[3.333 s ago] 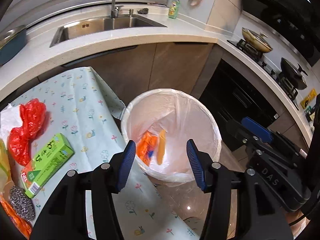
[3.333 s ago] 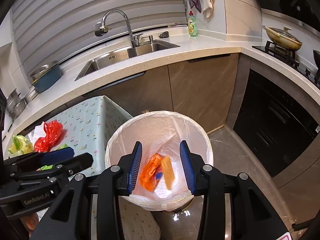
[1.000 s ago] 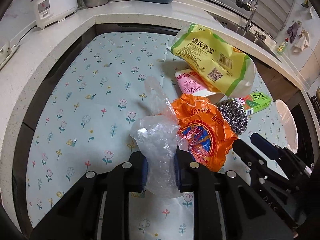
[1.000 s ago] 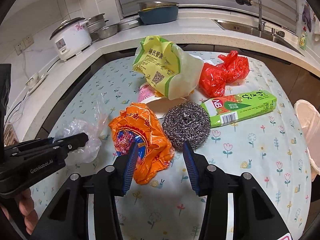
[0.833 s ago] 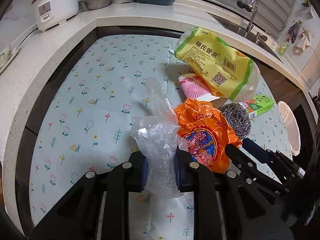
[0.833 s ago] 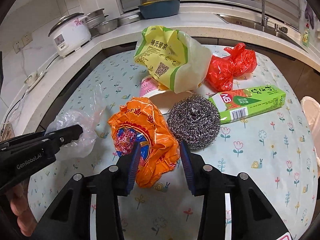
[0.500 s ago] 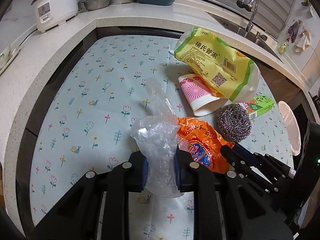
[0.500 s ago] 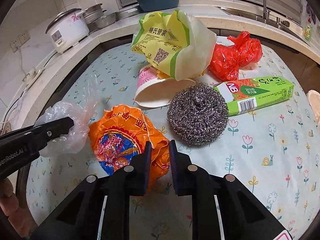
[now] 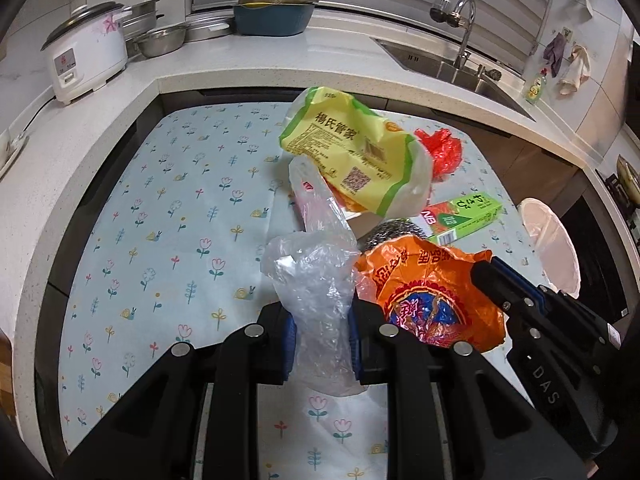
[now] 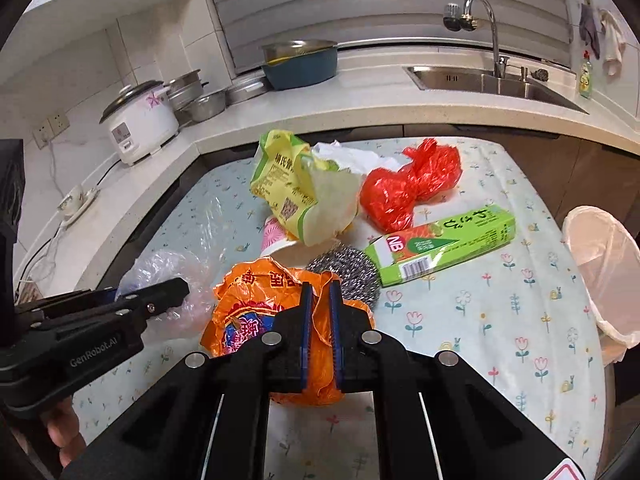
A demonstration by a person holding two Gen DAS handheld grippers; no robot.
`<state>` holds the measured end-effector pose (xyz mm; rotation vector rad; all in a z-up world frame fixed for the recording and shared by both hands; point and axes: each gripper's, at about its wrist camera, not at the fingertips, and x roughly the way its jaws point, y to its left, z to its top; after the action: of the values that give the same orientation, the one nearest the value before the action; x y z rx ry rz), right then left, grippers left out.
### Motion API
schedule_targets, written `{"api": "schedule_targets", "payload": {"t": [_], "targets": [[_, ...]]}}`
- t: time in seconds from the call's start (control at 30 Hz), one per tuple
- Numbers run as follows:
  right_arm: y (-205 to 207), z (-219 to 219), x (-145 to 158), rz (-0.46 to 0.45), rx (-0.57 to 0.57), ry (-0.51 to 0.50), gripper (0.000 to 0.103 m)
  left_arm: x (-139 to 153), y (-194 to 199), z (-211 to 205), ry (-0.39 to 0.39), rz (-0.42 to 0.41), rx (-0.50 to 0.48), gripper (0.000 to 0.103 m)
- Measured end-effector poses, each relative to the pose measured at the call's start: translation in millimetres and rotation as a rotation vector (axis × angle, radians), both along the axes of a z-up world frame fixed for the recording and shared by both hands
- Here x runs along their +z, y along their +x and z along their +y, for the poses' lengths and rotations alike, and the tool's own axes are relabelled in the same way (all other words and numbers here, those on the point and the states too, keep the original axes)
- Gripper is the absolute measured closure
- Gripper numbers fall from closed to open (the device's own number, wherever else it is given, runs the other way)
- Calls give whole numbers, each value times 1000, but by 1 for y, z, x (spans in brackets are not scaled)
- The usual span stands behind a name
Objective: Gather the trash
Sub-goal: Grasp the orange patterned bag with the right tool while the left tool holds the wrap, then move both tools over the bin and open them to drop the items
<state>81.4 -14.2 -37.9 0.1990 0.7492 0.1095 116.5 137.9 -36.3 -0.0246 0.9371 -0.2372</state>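
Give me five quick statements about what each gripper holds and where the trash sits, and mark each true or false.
1. The left gripper is shut on the clear plastic bag. True.
2. The right gripper is open and holds nothing. False: its fingers pinch the orange wrapper.
3. The green box lies on the tablecloth. True.
4. The steel scourer is in the lined bin. False: it sits on the tablecloth beside the green box.
5. The red bag is held by a gripper. False: it lies untouched on the tablecloth.
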Motion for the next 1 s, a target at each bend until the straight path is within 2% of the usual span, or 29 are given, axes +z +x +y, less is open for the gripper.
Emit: {"api": "schedule_targets", "payload": {"t": [0.43,1.0], "targets": [[-34,-106,30,-81,-200,-1,95,26,-19,-88,-14,-47,-151,83],[-65,-220,33,-101,-378,-16,95,30,-25,-206,9,-63,-316,83]]}}
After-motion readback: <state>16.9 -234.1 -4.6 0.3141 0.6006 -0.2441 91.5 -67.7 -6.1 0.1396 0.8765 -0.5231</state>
